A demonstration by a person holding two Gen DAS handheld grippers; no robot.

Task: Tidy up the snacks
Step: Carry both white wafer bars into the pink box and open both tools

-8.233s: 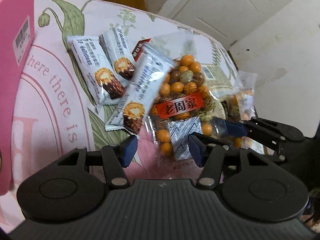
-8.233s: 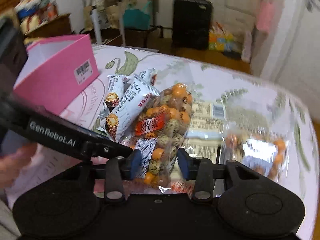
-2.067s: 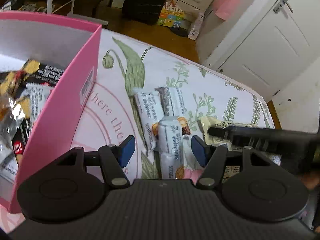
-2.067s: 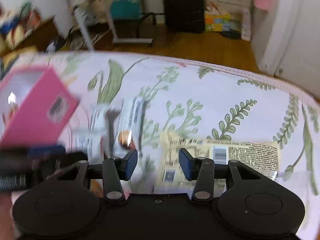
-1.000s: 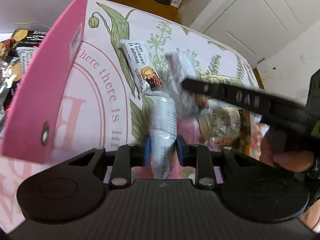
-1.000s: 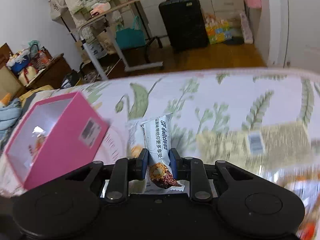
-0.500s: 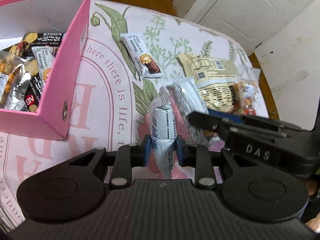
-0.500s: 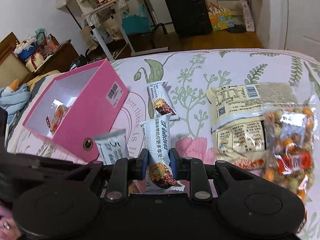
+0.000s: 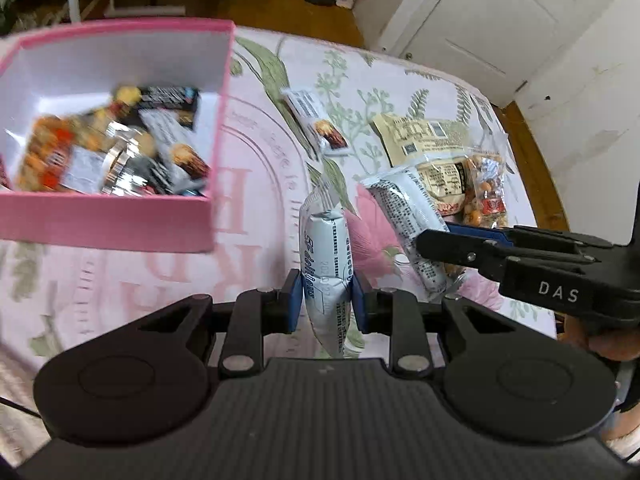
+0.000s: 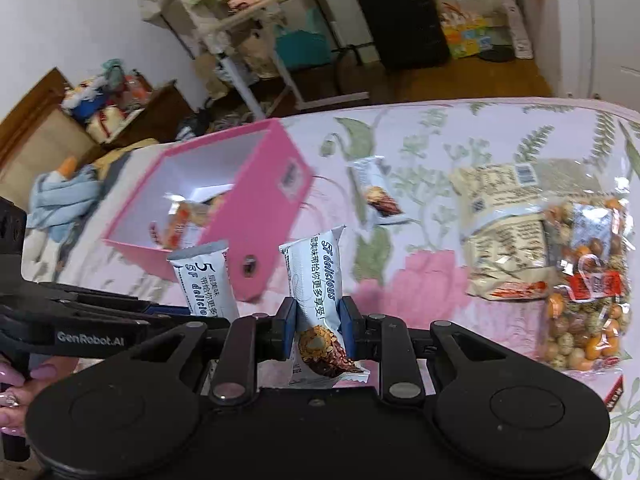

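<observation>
A white snack bar (image 9: 326, 264) stands pinched between the blue pads of the left gripper (image 9: 325, 300), lifted clear of the floral cloth (image 9: 256, 276), its top end pointing toward twelve o'clock. A second white bar (image 10: 318, 300), chocolate picture at its lower end, is clamped the same way in the right gripper (image 10: 317, 324); in the left wrist view that gripper reaches in from three o'clock, just beside the first bar. The pink box (image 9: 120, 222) sits open at ten o'clock, with mixed wrappers lying inside. A third bar (image 9: 316, 128) lies flat on the cloth at twelve o'clock. At two o'clock a beige packet (image 9: 424, 136) lies touching a clear bag of coated nuts (image 10: 588, 292).
</observation>
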